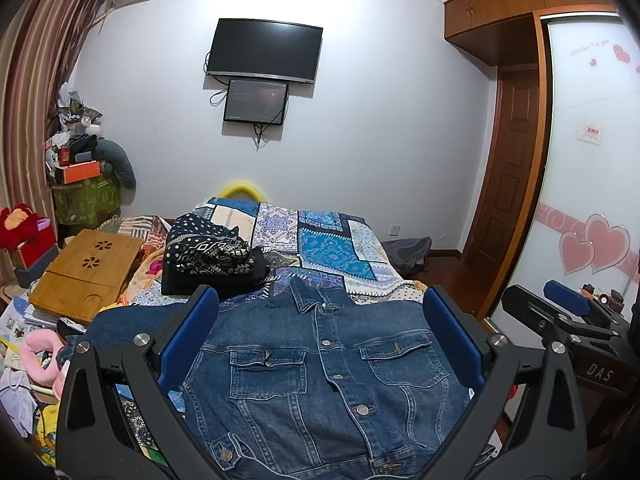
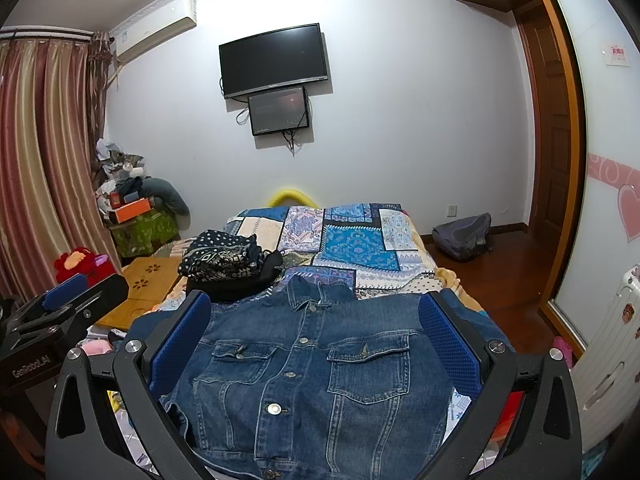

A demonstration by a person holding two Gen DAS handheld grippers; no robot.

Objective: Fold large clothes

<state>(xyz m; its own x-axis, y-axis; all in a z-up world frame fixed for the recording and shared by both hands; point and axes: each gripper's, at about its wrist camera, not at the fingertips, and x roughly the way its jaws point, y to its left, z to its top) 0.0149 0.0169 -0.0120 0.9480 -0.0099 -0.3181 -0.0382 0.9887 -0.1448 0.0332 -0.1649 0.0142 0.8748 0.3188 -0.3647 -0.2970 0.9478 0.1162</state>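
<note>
the denim jacket (image 1: 320, 380) lies front up, buttoned and spread flat on the bed (image 1: 332, 248), ready for folding. left gripper (image 1: 320, 344) and right gripper (image 2: 316, 344) hover above it, both wide and empty.

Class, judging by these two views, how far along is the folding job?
Done: a folded pile sits on the bed. In hand: nothing; the denim jacket lies flat, front up, buttoned, and the left gripper and right gripper are open above it. Left: every fold of the jacket.
</note>
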